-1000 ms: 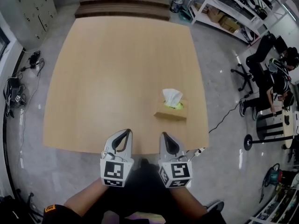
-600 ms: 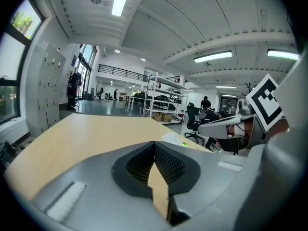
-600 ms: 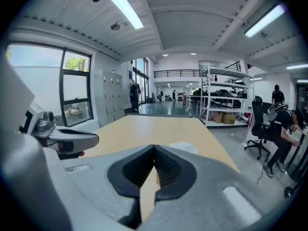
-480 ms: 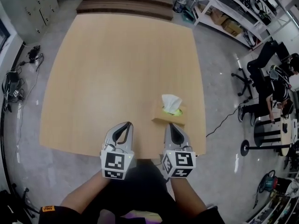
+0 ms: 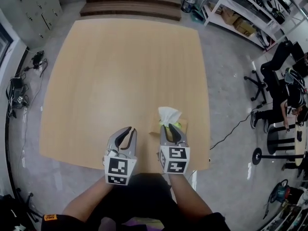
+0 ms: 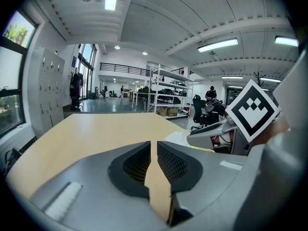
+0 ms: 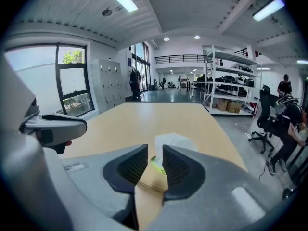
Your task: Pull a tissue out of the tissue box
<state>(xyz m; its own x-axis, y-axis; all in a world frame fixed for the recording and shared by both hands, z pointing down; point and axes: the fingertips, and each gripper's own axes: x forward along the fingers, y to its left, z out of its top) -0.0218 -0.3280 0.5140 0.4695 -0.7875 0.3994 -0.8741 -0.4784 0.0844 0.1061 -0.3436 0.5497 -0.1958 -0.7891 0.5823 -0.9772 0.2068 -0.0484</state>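
A tan tissue box (image 5: 183, 126) sits near the wooden table's (image 5: 120, 71) front right edge. A white tissue (image 5: 168, 113) sticks up from its yellow-green slot. My right gripper (image 5: 172, 127) hovers over the box's near side, just short of the tissue, jaws a little apart with nothing between them. In the right gripper view the tissue (image 7: 175, 141) and the box (image 7: 150, 177) lie straight ahead of the right gripper (image 7: 155, 153). My left gripper (image 5: 129, 130) is over the table's front edge, left of the box. In its own view the left gripper (image 6: 153, 148) shows only a thin slit, holding nothing.
Metal shelves (image 5: 240, 8) with boxes stand at the far right. A person sits on an office chair (image 5: 284, 85) to the right. Cables (image 5: 19, 90) lie on the floor at the left. Stacked boards (image 5: 130, 6) lie past the table's far end. Grey lockers (image 5: 33, 4) stand at the far left.
My right gripper has moved forward and a little left, from short of the table edge to over the box's near side. The left gripper has crept slightly forward.
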